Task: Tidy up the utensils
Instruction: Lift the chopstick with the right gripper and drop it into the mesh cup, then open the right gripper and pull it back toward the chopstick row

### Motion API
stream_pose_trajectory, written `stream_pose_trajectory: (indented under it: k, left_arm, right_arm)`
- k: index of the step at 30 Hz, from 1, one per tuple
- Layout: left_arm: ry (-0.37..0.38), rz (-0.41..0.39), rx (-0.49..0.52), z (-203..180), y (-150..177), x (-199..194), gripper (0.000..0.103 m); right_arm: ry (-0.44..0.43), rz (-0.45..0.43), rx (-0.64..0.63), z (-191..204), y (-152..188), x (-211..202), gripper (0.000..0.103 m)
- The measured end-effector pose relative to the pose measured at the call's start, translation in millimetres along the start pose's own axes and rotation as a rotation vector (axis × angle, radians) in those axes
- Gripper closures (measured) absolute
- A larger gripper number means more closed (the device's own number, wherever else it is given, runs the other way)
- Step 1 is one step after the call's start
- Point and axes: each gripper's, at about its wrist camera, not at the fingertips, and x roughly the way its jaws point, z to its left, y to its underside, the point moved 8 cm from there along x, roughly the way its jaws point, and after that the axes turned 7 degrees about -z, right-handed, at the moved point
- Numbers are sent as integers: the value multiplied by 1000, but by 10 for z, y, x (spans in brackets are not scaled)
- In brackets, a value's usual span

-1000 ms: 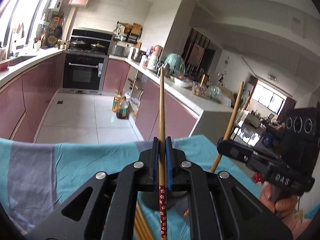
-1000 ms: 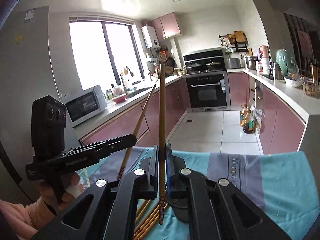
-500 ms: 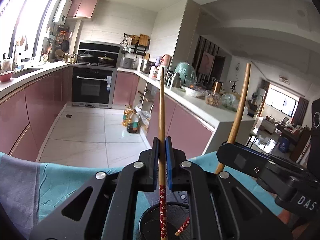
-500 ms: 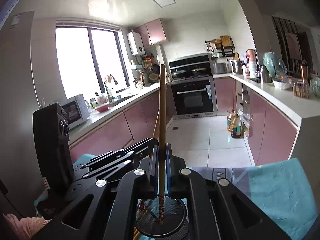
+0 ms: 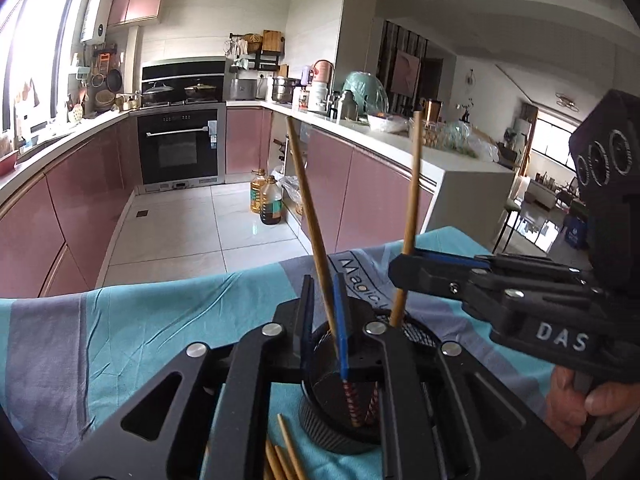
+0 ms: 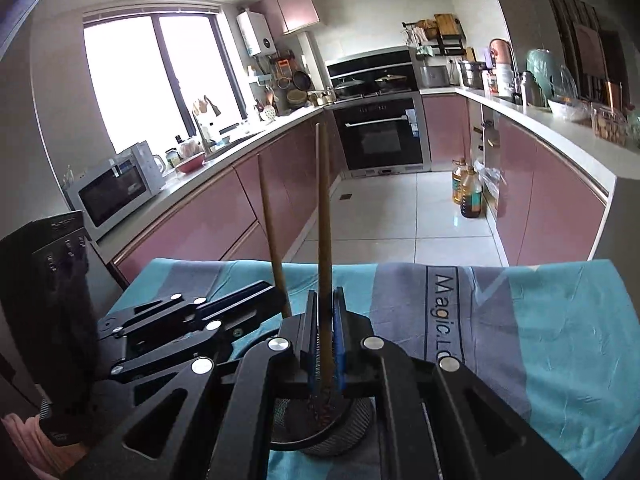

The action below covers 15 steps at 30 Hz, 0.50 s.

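A black mesh cup (image 5: 332, 428) stands on the teal and grey cloth (image 5: 140, 320), right under both grippers. My left gripper (image 5: 323, 280) is opening. Its chopstick (image 5: 308, 208) leans left in the gap, free of the left pad, with its patterned end down in the cup. My right gripper (image 5: 400, 268) hangs beside it over the cup's right rim, its chopstick (image 5: 412, 200) also reaching into the cup. In the right wrist view my right gripper (image 6: 325, 292) is opening too. Its chopstick (image 6: 324, 200) stands between the pads with thin gaps, above the cup (image 6: 352, 420).
Several loose chopsticks (image 5: 280, 452) lie on the cloth at the cup's near left. A hand (image 5: 580, 400) holds the right gripper's handle. The table's far edge (image 6: 400, 266) drops to the kitchen floor, where oil bottles (image 5: 268, 200) stand by pink cabinets.
Both grippers came down over the cup, and the chopsticks' patterned ends went into it. The left pads have spread and their chopstick has tipped left. The right pads have eased slightly.
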Motion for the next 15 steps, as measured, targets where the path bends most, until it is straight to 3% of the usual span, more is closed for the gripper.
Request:
stream_pose_trajectory:
  k: [4,6,8,12,15]
  left_arm:
    - [3,24,4,103,40,-60,82]
    - [0,22,1,183,58,-141,77]
    - [-6,24,-3,256,66,-204,73]
    - [-11,12,-17,466,51,-387,70]
    - [-12,0,-7,572,80,-602,61]
  right_arm:
    - [27,-6,9,-41,26,-10,94]
    - [42,-19,6,-51,26,-48,83]
    - [45,-31,8,-57,20,-87,81]
    - [41,-54,8,-48,18,-217,79]
    - [11,-72,4,10,21,-359,74]
